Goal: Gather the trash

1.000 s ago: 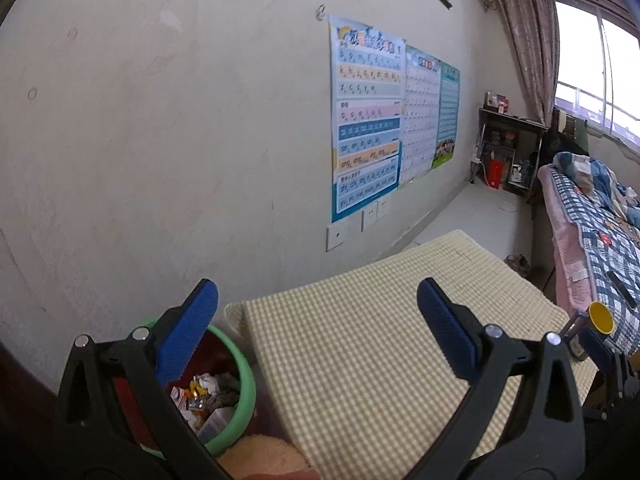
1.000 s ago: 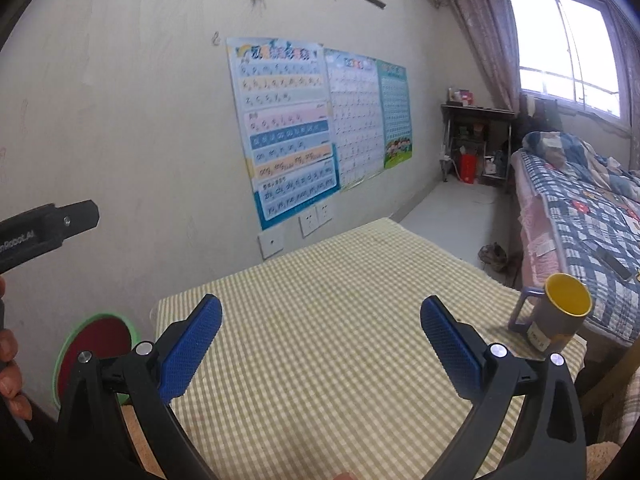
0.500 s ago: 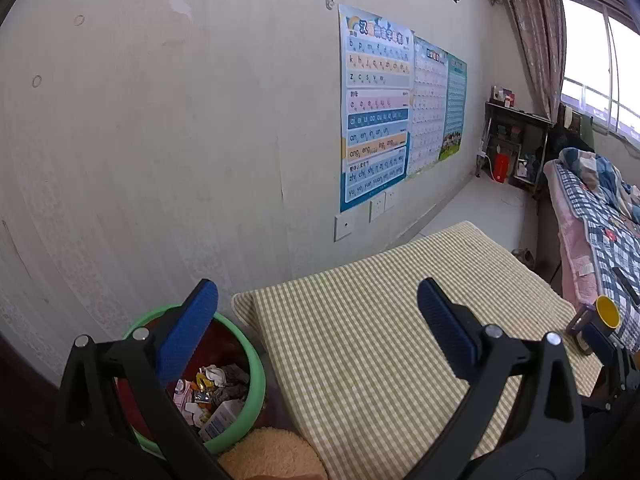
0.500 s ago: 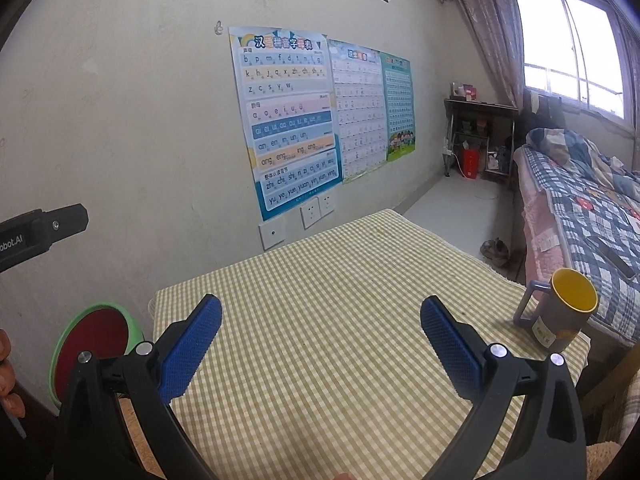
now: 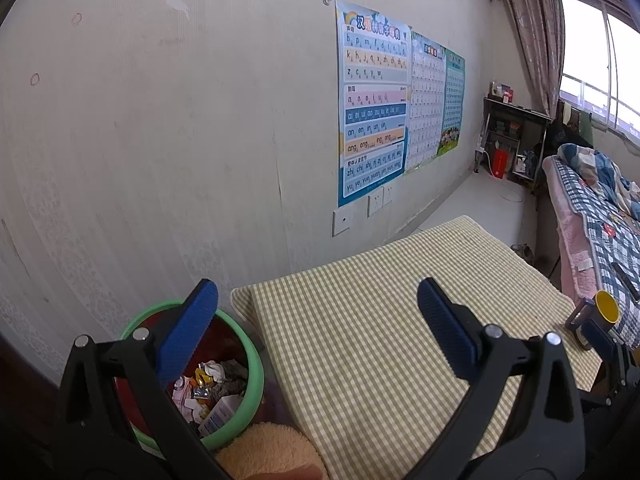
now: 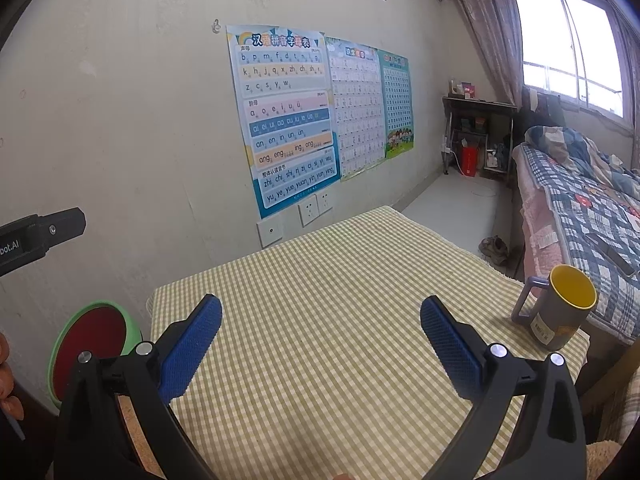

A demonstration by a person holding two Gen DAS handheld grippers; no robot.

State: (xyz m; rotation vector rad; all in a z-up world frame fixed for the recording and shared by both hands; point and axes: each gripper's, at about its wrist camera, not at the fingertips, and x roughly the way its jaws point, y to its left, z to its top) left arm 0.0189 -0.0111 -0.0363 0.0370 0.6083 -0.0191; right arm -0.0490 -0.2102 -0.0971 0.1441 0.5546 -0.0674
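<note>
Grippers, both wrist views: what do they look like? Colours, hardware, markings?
Both match: the left gripper and right gripper have black plastic angular arms, silver round screw heads near the finger bases, and blue textured rectangular pads. In the right wrist view, the left unit's black body carries partly cut-off white lettering. No cables or sleeves visible.

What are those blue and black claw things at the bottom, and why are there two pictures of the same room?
Each claw is a grabbing tool that a person holds, one per hand, with a camera looking out along its fingers. One picture comes from the left tool, the other from the right tool. Both are open and hold nothing. In front is a table with a checked cloth, with only a grey mug with a yellow inside on it. Beside the table stands a green bin with trash inside.
</note>
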